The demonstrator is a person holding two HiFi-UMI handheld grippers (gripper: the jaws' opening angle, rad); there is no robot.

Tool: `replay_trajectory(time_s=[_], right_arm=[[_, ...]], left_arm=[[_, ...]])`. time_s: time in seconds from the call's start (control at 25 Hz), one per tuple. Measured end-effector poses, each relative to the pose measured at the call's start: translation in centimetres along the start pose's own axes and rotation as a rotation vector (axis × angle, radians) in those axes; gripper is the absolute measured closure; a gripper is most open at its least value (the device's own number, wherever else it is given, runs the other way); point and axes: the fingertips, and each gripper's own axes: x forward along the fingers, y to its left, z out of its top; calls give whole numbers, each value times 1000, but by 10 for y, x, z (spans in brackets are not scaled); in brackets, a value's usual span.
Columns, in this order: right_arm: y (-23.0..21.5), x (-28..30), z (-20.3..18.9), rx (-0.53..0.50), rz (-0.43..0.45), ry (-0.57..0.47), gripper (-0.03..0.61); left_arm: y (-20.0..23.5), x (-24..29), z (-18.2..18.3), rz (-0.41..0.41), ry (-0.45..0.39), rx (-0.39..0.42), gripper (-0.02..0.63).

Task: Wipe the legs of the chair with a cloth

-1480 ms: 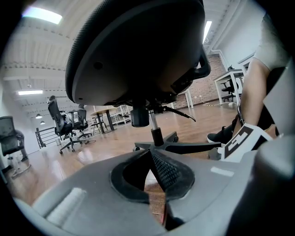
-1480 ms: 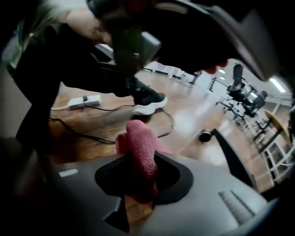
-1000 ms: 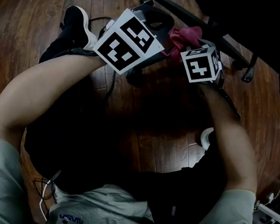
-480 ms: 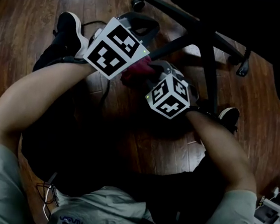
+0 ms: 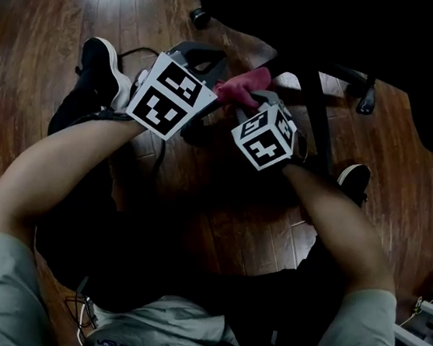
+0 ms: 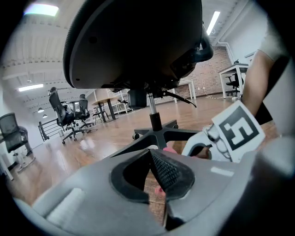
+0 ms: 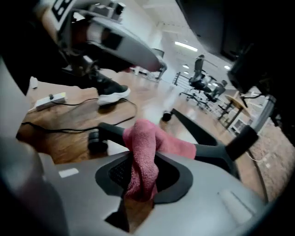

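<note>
A black office chair stands over me, its seat underside (image 6: 138,41) filling the top of the left gripper view and its star base (image 6: 156,133) on the wood floor. My right gripper (image 7: 140,177) is shut on a pink cloth (image 7: 143,156). The cloth is draped over a black chair leg (image 7: 212,152) close to a caster (image 7: 97,142). In the head view the cloth (image 5: 243,85) shows between the two marker cubes, just ahead of the right gripper (image 5: 259,97). My left gripper (image 6: 154,168) is shut and holds nothing; it hovers just left of the cloth (image 5: 208,59).
The person's black shoes (image 5: 100,64) rest on the floor on either side of the chair base. A cable and a small white device (image 7: 50,99) lie on the floor to the left. Other office chairs (image 6: 64,115) and desks stand far off.
The right gripper has carried the pink cloth leftward from the far right leg to a spot next to the left gripper. Both hands have sunk a little.
</note>
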Motion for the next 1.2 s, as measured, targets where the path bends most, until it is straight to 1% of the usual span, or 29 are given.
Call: replay_trajectory(time_s=[0.08, 0.12, 0.2, 0.28, 0.32, 0.36, 0.44, 0.48, 0.52, 0.6, 0.68, 0.72, 0.8, 0.84, 0.88, 0.92, 0.96, 1.0, 1.04, 1.08, 1.12, 1.2], right_arm=[[53, 1, 6, -71, 155, -25, 483], [75, -1, 5, -105, 218, -33, 483], [102, -9, -4, -154, 296, -38, 483], [105, -25, -17, -151, 330, -37, 483], [99, -35, -22, -135, 337, -41, 483], [90, -48, -27, -115, 338, -48, 483], [64, -75, -39, -92, 328, -65, 483], [51, -87, -46, -86, 322, -70, 483], [37, -97, -55, -69, 314, -74, 483], [9, -113, -73, 0, 286, -77, 483], [-12, -123, -88, 57, 254, -73, 483], [-18, -125, -95, 69, 242, -66, 483], [-24, -126, -102, 71, 231, -54, 482], [-24, -126, -102, 66, 234, -52, 482], [-24, -126, -101, 59, 239, -53, 482], [-22, -127, -98, 52, 245, -59, 482], [-21, -127, -94, 47, 252, -68, 482], [-20, -128, -89, 43, 260, -77, 482], [-20, -130, -86, 39, 267, -83, 482], [-20, -132, -83, 35, 272, -86, 482], [-21, -133, -83, 33, 273, -87, 482], [-25, -135, -86, 40, 258, -80, 482]], left_arm=[[-4, 4, -8, -3, 24, 3, 609], [-7, 7, -13, -7, 39, 1, 609], [-16, 17, -29, -22, 75, -5, 608], [-29, 29, -48, -49, 119, 9, 607], [-37, 35, -59, -63, 149, 27, 601], [-44, 40, -71, -79, 181, 45, 544], [-55, 48, -90, -108, 229, 79, 500], [-59, 50, -95, -120, 236, 98, 467], [-62, 51, -96, -130, 234, 115, 473], [-67, 52, -95, -148, 225, 147, 514], [-68, 52, -94, -154, 228, 165, 520], [-66, 52, -93, -153, 230, 160, 514], [-63, 53, -93, -158, 225, 124, 494], [-66, 54, -93, -176, 221, 102, 434], [-72, 55, -94, -203, 221, 85, 294], [-79, 57, -96, -227, 230, 81, 285], [-84, 59, -100, -236, 250, 97, 284], [-85, 62, -106, -224, 281, 127, 287], [-82, 65, -114, -203, 321, 158, 331], [-77, 68, -121, -190, 361, 170, 422], [-71, 71, -126, -197, 387, 155, 377], [-63, 75, -129, -241, 404, 75, 328]])
